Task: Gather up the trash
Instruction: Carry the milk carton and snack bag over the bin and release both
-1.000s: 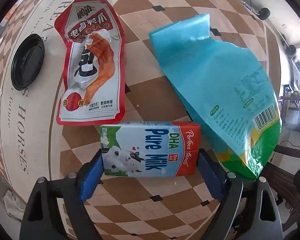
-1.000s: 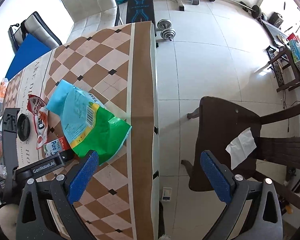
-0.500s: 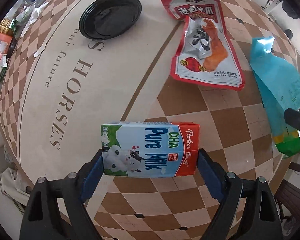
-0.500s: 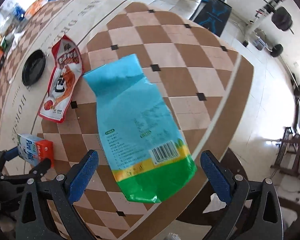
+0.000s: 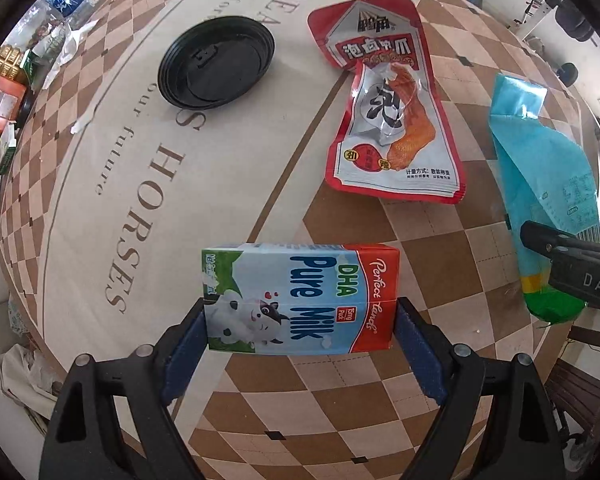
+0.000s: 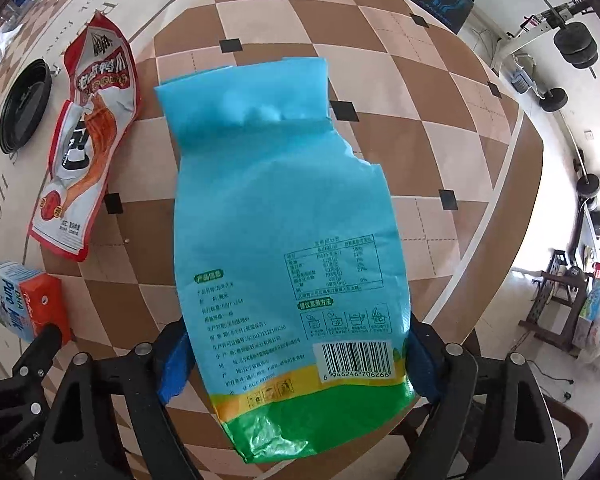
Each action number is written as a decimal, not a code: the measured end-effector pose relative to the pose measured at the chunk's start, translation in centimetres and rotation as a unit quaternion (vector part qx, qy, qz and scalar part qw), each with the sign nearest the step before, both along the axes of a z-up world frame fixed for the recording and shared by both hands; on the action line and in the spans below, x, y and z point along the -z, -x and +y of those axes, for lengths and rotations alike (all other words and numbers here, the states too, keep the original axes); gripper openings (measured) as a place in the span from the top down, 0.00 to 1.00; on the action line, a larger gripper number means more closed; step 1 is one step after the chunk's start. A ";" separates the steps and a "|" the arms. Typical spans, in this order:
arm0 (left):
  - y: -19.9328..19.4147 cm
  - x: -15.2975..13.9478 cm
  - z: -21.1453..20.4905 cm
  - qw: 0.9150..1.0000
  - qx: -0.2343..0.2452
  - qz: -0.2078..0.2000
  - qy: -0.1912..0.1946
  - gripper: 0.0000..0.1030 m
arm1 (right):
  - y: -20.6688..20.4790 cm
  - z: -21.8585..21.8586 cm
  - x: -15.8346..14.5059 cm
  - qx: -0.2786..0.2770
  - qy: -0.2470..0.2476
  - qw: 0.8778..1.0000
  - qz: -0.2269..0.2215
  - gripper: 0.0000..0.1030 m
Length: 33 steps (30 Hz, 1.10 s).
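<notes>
My left gripper (image 5: pixel 300 344) is shut on a blue and red milk carton (image 5: pixel 300 300), its pads against both ends, held above the table. The carton also shows at the left edge of the right wrist view (image 6: pixel 24 300). My right gripper (image 6: pixel 296 356) is open around the lower end of a blue and green bag (image 6: pixel 284 248) lying on the table; its blue pads stand at the bag's two sides. The bag also shows in the left wrist view (image 5: pixel 540 184). A red snack pouch (image 5: pixel 388 112) lies flat; it shows in the right wrist view too (image 6: pixel 88 136).
A black round lid (image 5: pixel 216 64) lies on the checkered tablecloth (image 5: pixel 100 160). Boxes and packets (image 5: pixel 4 100) crowd the far left edge. Beyond the table's right edge are a brown chair (image 5: pixel 580 384) and gym weights (image 6: pixel 572 44) on the floor.
My left gripper has lifted the carton and pulled back, so more of the table shows. My right gripper has swung from the floor side to the bag and moved down around its lower end.
</notes>
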<state>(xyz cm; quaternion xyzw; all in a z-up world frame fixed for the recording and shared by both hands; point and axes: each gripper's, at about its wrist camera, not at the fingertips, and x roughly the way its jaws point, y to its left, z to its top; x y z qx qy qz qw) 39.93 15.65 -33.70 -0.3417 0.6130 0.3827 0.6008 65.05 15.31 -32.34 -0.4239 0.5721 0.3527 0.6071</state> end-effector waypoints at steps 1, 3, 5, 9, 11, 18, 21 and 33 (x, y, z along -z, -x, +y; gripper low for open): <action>-0.7 -0.1 0.1 1.000 0.001 -0.001 -0.003 0.14 | 0.0 -0.4 -0.3 0.008 -0.008 1.000 0.001 0.19; -0.9 -1.4 -0.1 1.000 0.004 -0.005 -0.010 0.14 | 0.1 -1.1 -0.9 0.025 -0.021 0.999 0.001 0.20; -0.7 -2.7 -0.7 1.000 0.010 -0.010 -0.019 0.14 | 0.1 -2.4 -1.7 0.050 -0.037 0.998 0.009 0.20; 0.4 -5.6 -2.0 0.998 0.025 -0.023 -0.044 0.14 | 1.4 -5.6 -3.2 0.095 -0.070 0.993 0.022 0.20; 1.2 -6.9 -2.9 0.997 0.033 -0.031 -0.055 0.14 | 2.6 -7.2 -4.1 0.115 -0.088 0.989 0.027 0.20; 7.4 -9.0 -6.4 0.993 0.055 -0.064 -0.079 0.14 | 10.0 -13.9 -7.9 0.169 -0.152 0.973 0.052 0.21; 11.5 -9.7 -7.9 0.991 0.063 -0.080 -0.083 0.14 | 14.3 -17.0 -9.3 0.180 -0.171 0.967 0.056 0.21; 30.0 -6.4 -15.8 0.993 0.079 -0.083 -0.020 0.14 | 37.7 -32.3 -7.2 0.188 -0.166 0.961 0.119 0.23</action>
